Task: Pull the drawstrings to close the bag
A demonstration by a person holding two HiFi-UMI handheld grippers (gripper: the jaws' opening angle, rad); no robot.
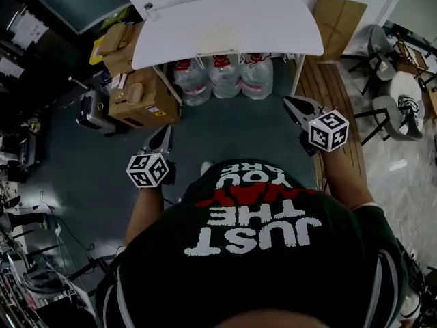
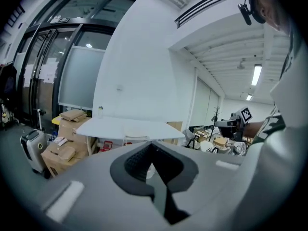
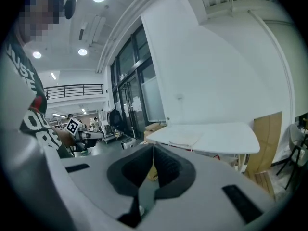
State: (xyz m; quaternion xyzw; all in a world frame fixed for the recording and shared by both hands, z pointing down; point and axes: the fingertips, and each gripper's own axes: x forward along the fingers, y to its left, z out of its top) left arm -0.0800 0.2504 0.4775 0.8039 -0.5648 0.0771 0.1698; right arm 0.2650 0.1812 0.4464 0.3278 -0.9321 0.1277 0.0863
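A pale, flat bag (image 1: 218, 38) lies on the white table (image 1: 273, 26) ahead of me; it also shows as a cream patch (image 3: 185, 137) in the right gripper view. Its drawstrings are too small to make out. My left gripper (image 1: 164, 135) is held in the air well short of the table, jaws shut and empty (image 2: 152, 144). My right gripper (image 1: 293, 104) hangs nearer the table's right front corner, also shut with nothing in it (image 3: 154, 147). Each gripper appears in the other's view: the right gripper (image 2: 236, 122) and the left gripper (image 3: 86, 134).
Three large water bottles (image 1: 225, 74) stand under the table. Cardboard boxes (image 1: 140, 94) and a grey case (image 1: 92, 111) sit at its left. A cardboard sheet (image 1: 338, 19) leans at the right, with chairs (image 1: 382, 46) beyond. Dark floor lies between me and the table.
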